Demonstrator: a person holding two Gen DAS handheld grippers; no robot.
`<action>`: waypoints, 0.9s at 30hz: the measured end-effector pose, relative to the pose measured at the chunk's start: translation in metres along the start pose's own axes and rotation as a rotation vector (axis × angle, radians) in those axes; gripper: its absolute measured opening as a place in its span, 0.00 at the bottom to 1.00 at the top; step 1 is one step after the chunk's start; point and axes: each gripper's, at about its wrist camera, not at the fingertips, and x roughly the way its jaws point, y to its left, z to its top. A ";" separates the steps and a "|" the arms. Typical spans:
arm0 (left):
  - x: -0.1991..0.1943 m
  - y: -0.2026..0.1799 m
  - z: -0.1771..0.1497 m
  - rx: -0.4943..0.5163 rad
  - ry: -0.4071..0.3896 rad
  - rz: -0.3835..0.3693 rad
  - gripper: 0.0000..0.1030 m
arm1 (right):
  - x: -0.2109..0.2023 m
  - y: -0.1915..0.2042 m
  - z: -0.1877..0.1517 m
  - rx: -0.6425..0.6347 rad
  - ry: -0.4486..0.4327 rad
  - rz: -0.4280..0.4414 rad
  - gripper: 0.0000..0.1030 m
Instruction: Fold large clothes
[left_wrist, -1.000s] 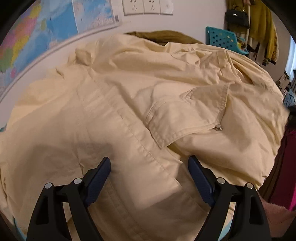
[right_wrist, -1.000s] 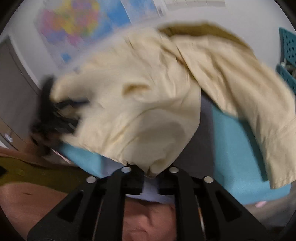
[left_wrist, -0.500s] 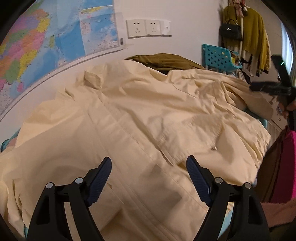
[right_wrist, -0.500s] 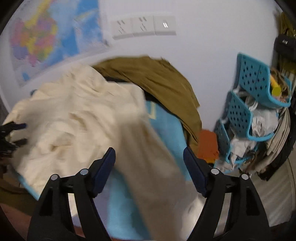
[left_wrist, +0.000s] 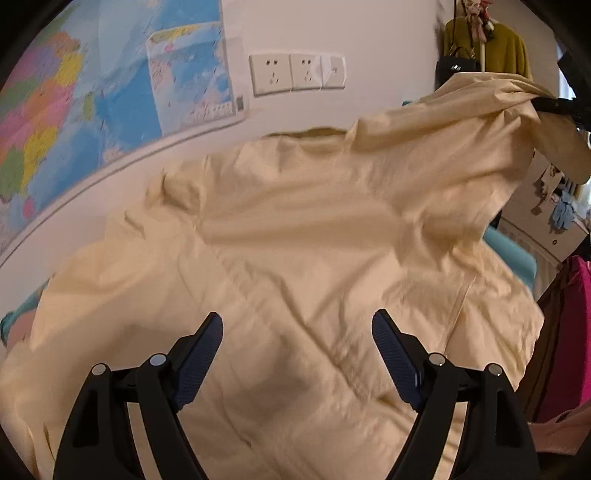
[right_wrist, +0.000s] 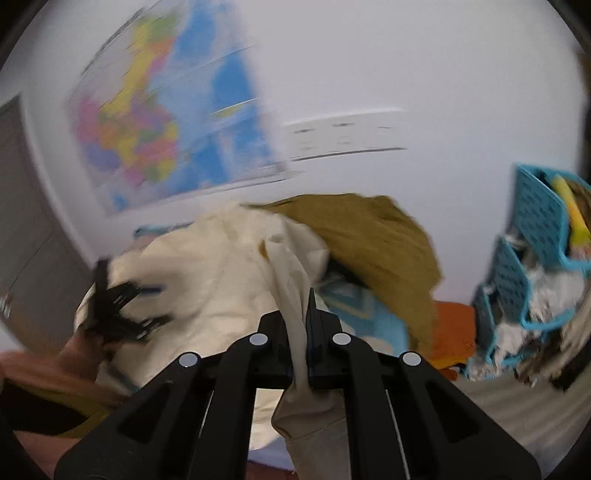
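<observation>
Cream cotton shirt (left_wrist: 295, 266) (large, button-front by the look of the placket seam) lies spread under and ahead of my left gripper (left_wrist: 297, 332), covering nearly the whole surface; a strip of teal cover (left_wrist: 511, 254) shows past its right edge. Left gripper jaws stand wide apart with nothing between them, hovering above the lower body panel, apart from the cloth as far as I can tell.

My right gripper (right_wrist: 297, 325) is clamped shut on a sleeve (right_wrist: 295, 314): the fabric runs up between the jaws and the cuff end hangs out below them, toward the camera. From the left wrist view that gripper sits up and to the right, with the sleeve pulled into a raised ridge off the shirt's shoulder. My read: sleeve is held high so it comes clear of the body and can be laid across it, and the left is kept open and close, ready to pin or smooth the panel.

Orientation: collar (left_wrist: 177, 188) is at the far end from my left gripper, by the wall with the map (left_wrist: 92, 92); hem is near me. Long axis runs away from the left gripper, tilted a bit left. Lifted sleeve runs across that axis, out to the right.

Olive garment (right_wrist: 369, 236) lies beyond the shirt, ahead of the right gripper, partly under it.
</observation>
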 end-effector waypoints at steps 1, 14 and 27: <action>0.000 0.000 0.003 0.002 -0.008 -0.007 0.78 | 0.006 0.015 0.003 -0.027 0.021 0.027 0.06; -0.032 0.057 -0.006 -0.175 -0.086 -0.071 0.78 | 0.174 0.175 -0.003 -0.115 0.319 0.418 0.49; -0.016 0.057 -0.054 -0.151 0.069 -0.254 0.88 | 0.219 0.076 0.052 -0.076 0.179 0.026 0.57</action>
